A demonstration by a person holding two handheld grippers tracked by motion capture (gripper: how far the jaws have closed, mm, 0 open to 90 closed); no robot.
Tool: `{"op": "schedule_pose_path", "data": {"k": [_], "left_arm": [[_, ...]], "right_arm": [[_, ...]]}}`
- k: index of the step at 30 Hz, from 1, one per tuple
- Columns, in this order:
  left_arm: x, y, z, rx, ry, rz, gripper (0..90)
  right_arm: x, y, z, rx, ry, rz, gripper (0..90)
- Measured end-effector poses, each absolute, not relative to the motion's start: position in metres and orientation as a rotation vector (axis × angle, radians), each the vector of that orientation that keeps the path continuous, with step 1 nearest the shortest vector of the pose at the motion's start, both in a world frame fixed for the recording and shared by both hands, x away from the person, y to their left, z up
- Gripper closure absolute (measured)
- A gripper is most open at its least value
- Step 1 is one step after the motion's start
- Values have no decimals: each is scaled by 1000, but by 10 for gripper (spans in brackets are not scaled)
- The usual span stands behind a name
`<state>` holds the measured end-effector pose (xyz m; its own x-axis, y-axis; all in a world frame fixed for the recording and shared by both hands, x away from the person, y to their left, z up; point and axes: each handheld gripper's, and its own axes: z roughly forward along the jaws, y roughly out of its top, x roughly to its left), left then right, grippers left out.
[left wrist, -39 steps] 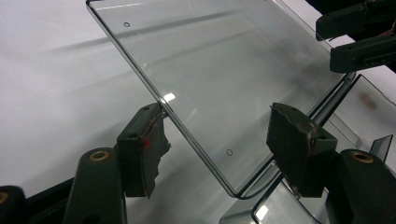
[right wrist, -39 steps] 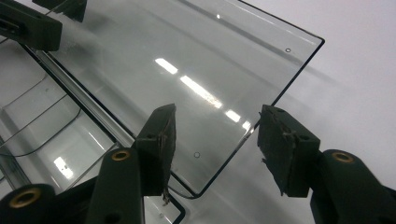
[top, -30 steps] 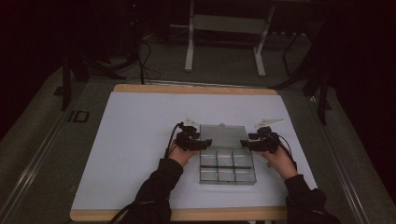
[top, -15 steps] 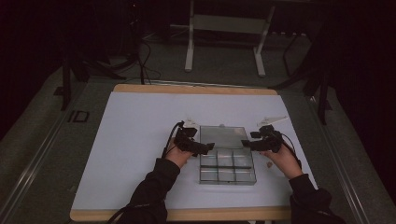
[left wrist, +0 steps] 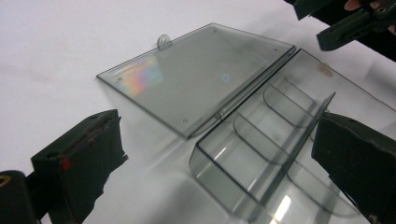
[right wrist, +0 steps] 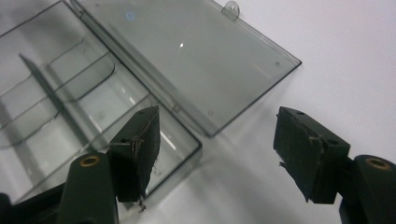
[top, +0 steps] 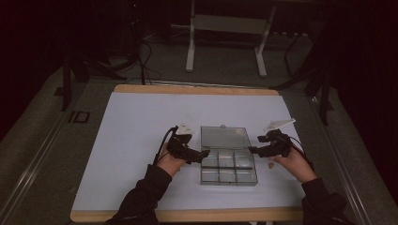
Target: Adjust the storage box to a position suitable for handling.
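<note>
A clear plastic compartment box (top: 228,168) lies in the middle of the white table, its lid (top: 224,137) swung open and flat behind it. My left gripper (top: 202,156) hovers at the box's left edge, open, with the box's near corner (left wrist: 261,158) and the lid (left wrist: 196,79) between and beyond its jaws (left wrist: 219,158). My right gripper (top: 254,150) is at the box's right edge, open and empty (right wrist: 219,149), over the corner where the box (right wrist: 70,102) meets the lid (right wrist: 187,51). It also appears far off in the left gripper view (left wrist: 345,23).
A small brownish bit (top: 271,165) lies on the table just right of the box, by the right hand. The white sheet (top: 141,122) covers the tabletop, with a wooden edge (top: 187,214) at the front. A metal stand (top: 225,37) is on the floor beyond.
Both grippers have drifted slightly outward and toward the person, the right one easing away from the box's right side. The box and its open lid have not moved.
</note>
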<state>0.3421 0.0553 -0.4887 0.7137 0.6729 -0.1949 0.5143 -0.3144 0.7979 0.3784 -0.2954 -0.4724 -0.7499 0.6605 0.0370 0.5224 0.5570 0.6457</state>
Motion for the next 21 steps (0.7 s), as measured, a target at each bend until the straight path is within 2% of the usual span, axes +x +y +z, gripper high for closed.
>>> {"op": "schedule_pose_path", "data": {"k": [13, 21], "left_arm": [[321, 78, -497, 2001, 926, 220, 26], [304, 93, -506, 1981, 911, 237, 25]], "right_arm": [[361, -320, -469, 933, 2643, 869, 328], [351, -332, -473, 873, 2699, 795, 377]]}}
